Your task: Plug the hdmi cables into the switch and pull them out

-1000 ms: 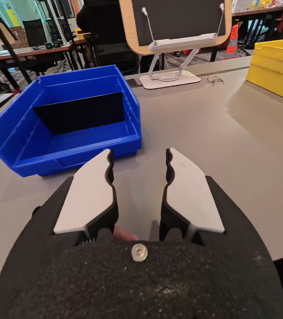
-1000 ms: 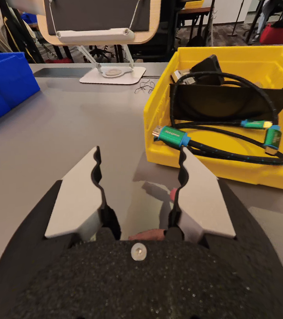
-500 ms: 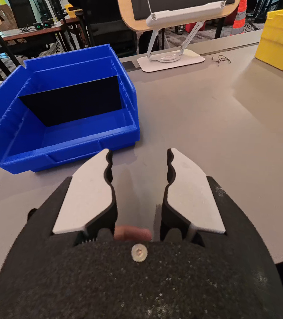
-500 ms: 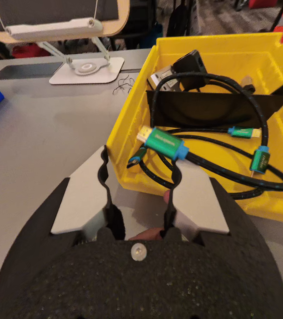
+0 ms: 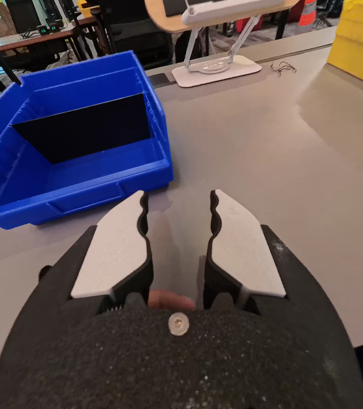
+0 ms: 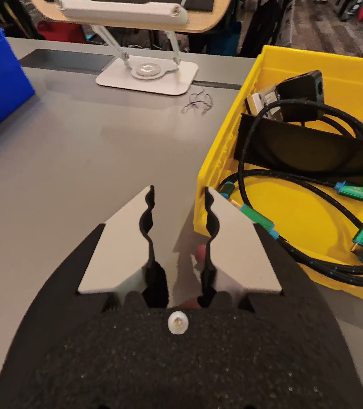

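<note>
Wide bare stretch of smooth grey tabletop (image 5: 253, 155) ahead of the spread left gripper (image 5: 178, 197), nothing between its fingers. Hemmed on the left by an open blue plastic bin (image 5: 162, 137) with a black divider panel (image 5: 83, 126) across it. At the far edge, a white flat-based tilting stand (image 6: 147, 75) and a small tangle of thin wire (image 6: 198, 103) just beside it.

Right gripper (image 6: 179, 191) parted, its right fingertip hard against the near corner of a yellow plastic bin (image 6: 211, 172). Inside that bin, crowded: looped black braided cables with green metal plugs (image 6: 353, 191), a black divider (image 6: 298, 150), a small black box (image 6: 302, 88) behind it.
</note>
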Demonstrator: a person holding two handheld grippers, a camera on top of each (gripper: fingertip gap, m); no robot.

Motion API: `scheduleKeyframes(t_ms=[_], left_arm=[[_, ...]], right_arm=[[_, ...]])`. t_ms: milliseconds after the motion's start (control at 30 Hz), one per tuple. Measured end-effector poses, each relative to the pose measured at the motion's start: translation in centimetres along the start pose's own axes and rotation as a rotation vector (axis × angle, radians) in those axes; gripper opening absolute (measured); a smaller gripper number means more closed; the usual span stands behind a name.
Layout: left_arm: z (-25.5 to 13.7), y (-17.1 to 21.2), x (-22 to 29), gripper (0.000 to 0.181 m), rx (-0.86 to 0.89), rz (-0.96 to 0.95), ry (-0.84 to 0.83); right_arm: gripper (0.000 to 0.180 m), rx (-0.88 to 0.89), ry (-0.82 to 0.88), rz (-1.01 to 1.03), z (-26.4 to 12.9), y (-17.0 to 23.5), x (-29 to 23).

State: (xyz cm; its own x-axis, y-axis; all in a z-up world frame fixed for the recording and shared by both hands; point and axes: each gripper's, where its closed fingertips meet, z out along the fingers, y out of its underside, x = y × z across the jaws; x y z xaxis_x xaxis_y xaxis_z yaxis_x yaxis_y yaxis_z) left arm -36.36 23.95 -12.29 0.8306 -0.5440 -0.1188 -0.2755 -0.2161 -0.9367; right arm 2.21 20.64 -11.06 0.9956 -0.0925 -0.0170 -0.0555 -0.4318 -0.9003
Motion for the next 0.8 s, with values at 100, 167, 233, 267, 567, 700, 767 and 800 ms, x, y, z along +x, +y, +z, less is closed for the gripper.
scheduleKeyframes(t_ms=[100, 167, 233, 267, 567, 700, 767, 800], left_arm=[[0.3, -1.2, 3.4, 0.054, 0.027, -0.063, 0.094], [1.2, -2.5, 7.8, 0.057, 0.02, -0.105, 0.228], [2.5, -4.0, 12.6, 0.058, 0.007, -0.099, 0.333], [3.3, -4.9, 15.1, 0.058, 0.009, -0.082, 0.378], [15.5, -11.1, 31.4, 0.049, -0.038, -0.021, 0.46], [18.4, -10.4, 34.3, 0.017, -0.113, -0.031, 0.446], [18.8, -10.5, 34.1, 0.009, -0.089, 0.06, 0.343], [18.7, -10.5, 33.9, 0.007, -0.072, 0.1, 0.31]], right_arm=[[0.034, 0.02, -0.157, 0.072, -1.9, 0.1, -2.6], [0.035, 0.114, -0.194, 0.128, -4.3, -1.2, -2.8], [0.035, 0.198, -0.086, 0.091, -6.4, -2.4, 0.1], [0.035, 0.219, 0.013, 0.086, -7.2, -2.7, 2.9], [0.038, 0.15, 0.337, 0.311, -7.2, 3.1, 17.2], [0.009, 0.071, 0.413, 0.296, -5.8, 4.3, 18.9], [0.002, 0.082, 0.43, 0.223, -5.6, 4.2, 18.8], [0.002, 0.083, 0.46, 0.176, -5.8, 4.3, 18.7]])
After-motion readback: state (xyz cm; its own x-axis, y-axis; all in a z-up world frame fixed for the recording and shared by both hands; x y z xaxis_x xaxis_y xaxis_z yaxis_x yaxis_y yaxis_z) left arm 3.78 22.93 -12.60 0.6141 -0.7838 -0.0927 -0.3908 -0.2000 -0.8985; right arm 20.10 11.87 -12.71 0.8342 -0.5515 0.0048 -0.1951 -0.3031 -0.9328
